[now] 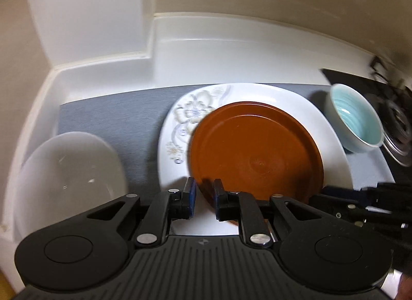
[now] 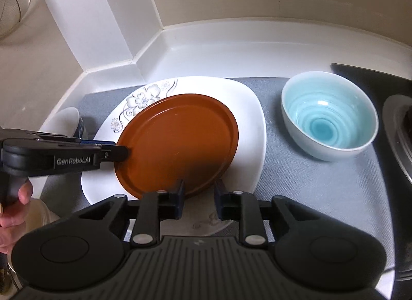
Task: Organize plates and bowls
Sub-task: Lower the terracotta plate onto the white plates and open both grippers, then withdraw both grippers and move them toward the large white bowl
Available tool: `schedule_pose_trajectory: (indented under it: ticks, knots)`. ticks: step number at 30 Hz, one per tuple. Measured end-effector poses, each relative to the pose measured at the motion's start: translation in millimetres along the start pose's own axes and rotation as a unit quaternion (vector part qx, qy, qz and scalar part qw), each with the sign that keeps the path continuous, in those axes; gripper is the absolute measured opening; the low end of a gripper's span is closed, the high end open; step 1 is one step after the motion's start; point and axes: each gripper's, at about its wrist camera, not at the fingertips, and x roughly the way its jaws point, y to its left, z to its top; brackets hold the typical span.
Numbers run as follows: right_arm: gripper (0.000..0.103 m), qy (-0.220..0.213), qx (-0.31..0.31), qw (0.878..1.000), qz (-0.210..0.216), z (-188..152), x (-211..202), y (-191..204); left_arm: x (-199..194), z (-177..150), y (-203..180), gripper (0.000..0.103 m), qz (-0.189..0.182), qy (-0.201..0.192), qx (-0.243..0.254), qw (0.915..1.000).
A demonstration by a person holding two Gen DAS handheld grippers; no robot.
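A brown plate (image 1: 257,153) (image 2: 180,140) lies off-centre on a white floral plate (image 1: 296,104) (image 2: 247,109). My left gripper (image 1: 204,194) (image 2: 123,149) reaches in from the left and is shut on the brown plate's left rim. My right gripper (image 2: 199,197) (image 1: 334,193) has its jaws close together just over the brown plate's near rim, and nothing is clamped between them. A light blue bowl (image 1: 358,122) (image 2: 329,124) stands upright to the right of the plates. A white bowl (image 1: 67,171) (image 2: 67,122) sits to their left.
Everything rests on a grey mat (image 1: 110,114) (image 2: 296,184) in a white counter corner with raised walls behind and to the left. A dark surface with a metal rim (image 2: 401,130) borders the mat on the right. A person's hand (image 2: 15,209) holds the left gripper.
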Motion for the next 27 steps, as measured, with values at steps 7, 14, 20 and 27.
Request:
schedule_pose_trajectory:
  ticks: [7,14,20,27]
  knots:
    - [0.014,-0.022,0.011,0.998,0.061,-7.4,-24.7,-15.6,-54.6,-13.1,7.0,0.032,0.035,-0.016,-0.062,0.9974]
    - [0.047,-0.020,-0.031,0.996,0.077,-20.6,-63.5,-20.2,-89.2,-39.7,18.5,0.052,0.073,0.013,-0.157,0.9848]
    - [0.103,0.007,-0.085,0.992,0.091,-33.6,-94.7,-5.9,-121.7,-65.9,15.6,0.063,0.133,0.018,-0.177,0.9750]
    - [0.103,0.004,-0.150,0.985,0.085,-35.2,-149.7,28.8,-197.2,-84.5,15.3,0.076,0.175,-0.032,-0.189,0.9657]
